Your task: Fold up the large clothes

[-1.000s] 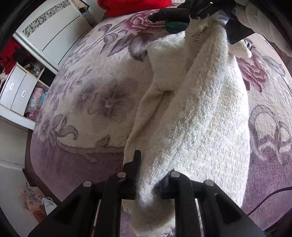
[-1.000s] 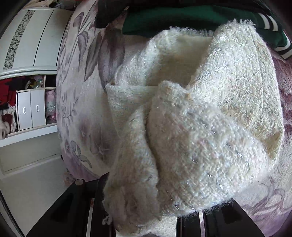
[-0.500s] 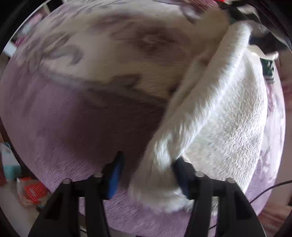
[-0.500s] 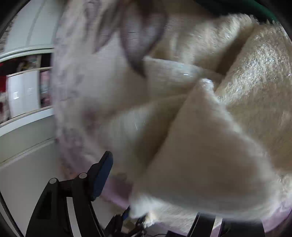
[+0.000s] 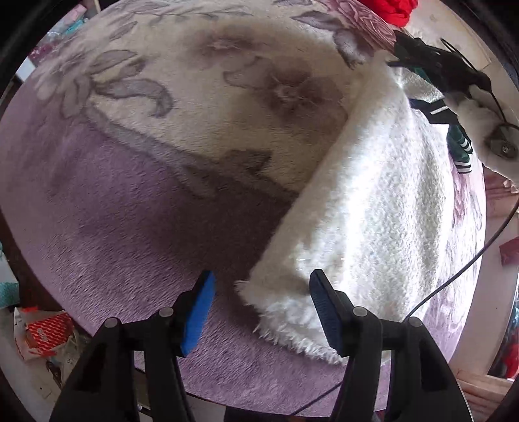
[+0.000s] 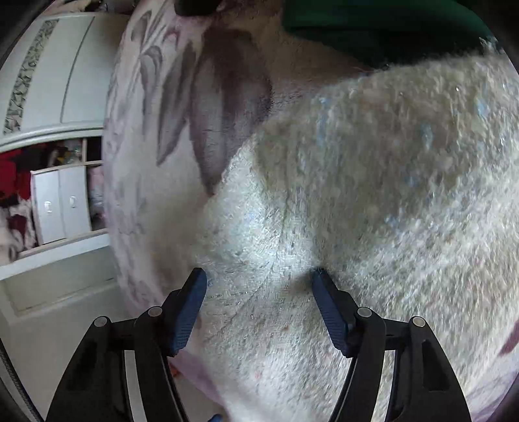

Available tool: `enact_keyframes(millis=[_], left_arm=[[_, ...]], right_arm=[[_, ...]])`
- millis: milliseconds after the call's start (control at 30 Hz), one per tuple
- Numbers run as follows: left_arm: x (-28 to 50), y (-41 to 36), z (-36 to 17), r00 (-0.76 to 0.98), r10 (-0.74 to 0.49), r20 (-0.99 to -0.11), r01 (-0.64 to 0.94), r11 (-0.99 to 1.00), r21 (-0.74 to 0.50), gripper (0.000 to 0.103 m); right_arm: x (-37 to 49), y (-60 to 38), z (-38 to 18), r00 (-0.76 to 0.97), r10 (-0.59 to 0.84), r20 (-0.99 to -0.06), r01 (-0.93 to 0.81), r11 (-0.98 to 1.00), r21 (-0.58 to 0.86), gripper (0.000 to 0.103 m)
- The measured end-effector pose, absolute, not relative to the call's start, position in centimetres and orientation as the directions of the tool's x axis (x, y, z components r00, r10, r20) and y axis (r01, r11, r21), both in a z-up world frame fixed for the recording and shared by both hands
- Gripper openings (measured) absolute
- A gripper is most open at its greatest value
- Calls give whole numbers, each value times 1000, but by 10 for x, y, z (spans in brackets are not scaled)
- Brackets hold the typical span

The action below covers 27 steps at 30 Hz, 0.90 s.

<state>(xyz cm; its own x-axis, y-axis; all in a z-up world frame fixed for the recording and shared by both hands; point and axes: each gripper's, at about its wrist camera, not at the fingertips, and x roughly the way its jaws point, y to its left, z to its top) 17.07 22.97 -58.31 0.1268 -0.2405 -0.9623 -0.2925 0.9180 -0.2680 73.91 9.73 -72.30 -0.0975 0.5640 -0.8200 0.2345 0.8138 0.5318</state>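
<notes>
A fluffy cream-white garment [image 5: 382, 201] lies folded on a purple floral blanket [image 5: 136, 207], running from its near corner up to the far right. My left gripper [image 5: 261, 285] is open, its jaws on either side of the garment's near corner, not gripping it. In the right wrist view the same garment [image 6: 373, 201] fills most of the frame. My right gripper [image 6: 259, 284] is open just above its surface, holding nothing. The right gripper also shows in the left wrist view [image 5: 434, 68], at the garment's far end.
A green garment with white stripes [image 5: 459, 147] and a red cloth [image 5: 389, 9] lie beyond the white one. A black cable [image 5: 454, 279] hangs off the right edge. A white cabinet with drawers [image 6: 58, 204] stands left of the bed. Clutter [image 5: 42, 331] lies on the floor.
Both grippers have opened and let go of the white garment. It has dropped from being held up and bunched to lying flat and folded on the blanket.
</notes>
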Motion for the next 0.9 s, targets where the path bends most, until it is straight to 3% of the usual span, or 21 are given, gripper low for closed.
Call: enact_keyframes(millis=[200,433,700,833,900], left_arm=[[178,228,-574,131,-265,-955,-281,914,-292,58],[174,215,-563,110,-259,-960,-245,929,-279,58],[178,203,-586,63,-237,-970,-231,942,-245,58],[187,198,-607,39,-225,-973,-213,950,-228,58],[187,199,-613,55,-211,-976,-223,950,-218,53]], right_arm=[[686,49,-671,-62,674,-736,260,723,640,76],[529,-23,-634,-134,590,-796,309,788,532,76],[380,-50,-697,-274,503,-820,386,838,385,76],[356,-45,-733,-264,533,-804,413,815,406,76],[352,-40,-742,-248,562,-789,426,795,432,76]])
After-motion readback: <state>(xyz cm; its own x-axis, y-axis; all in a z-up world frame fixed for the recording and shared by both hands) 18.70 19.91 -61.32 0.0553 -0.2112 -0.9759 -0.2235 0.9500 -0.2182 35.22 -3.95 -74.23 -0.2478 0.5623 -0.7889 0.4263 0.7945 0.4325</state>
